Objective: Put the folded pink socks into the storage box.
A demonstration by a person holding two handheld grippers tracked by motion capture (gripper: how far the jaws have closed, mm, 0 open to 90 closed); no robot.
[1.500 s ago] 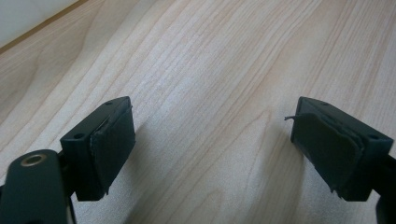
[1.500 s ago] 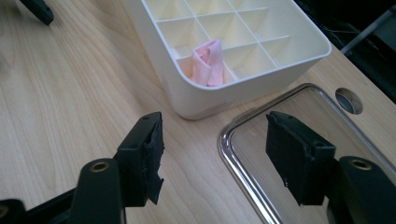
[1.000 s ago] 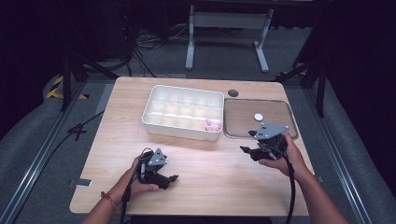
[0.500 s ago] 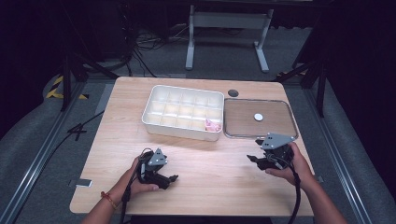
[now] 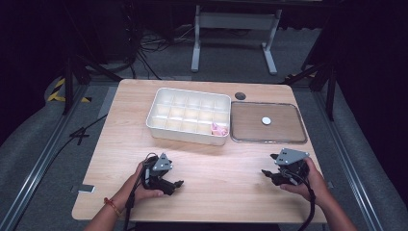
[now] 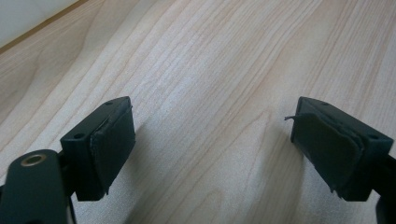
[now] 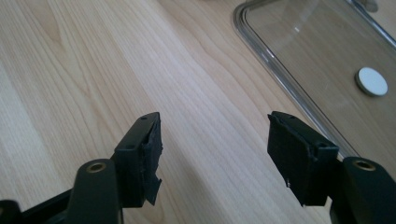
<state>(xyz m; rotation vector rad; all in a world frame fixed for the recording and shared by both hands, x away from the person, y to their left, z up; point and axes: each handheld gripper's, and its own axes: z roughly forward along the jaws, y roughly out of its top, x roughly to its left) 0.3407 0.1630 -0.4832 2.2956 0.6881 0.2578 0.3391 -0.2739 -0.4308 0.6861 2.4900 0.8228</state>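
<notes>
2 grippers [image 5: 179, 184] [image 5: 265, 174], 1 divided bin [image 5: 159, 126], 1 clear tray [image 5: 298, 140], 1 white disc [image 5: 266, 120], 1 pink item [image 5: 220, 129].

dark room, grey carpet floor [image 5: 43, 144], wooden table [image 5: 125, 144], metal stand [image 5: 235, 21], floor cables [image 5: 149, 48].

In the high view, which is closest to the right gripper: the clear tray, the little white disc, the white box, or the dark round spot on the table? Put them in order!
From the right gripper:
1. Clear tray, just beyond it; its near rim is closest.
2. White disc, lying inside the tray.
3. White box, left of the tray; its near right corner holds something pink.
4. Dark round spot, behind the tray near the table's far edge.
</notes>
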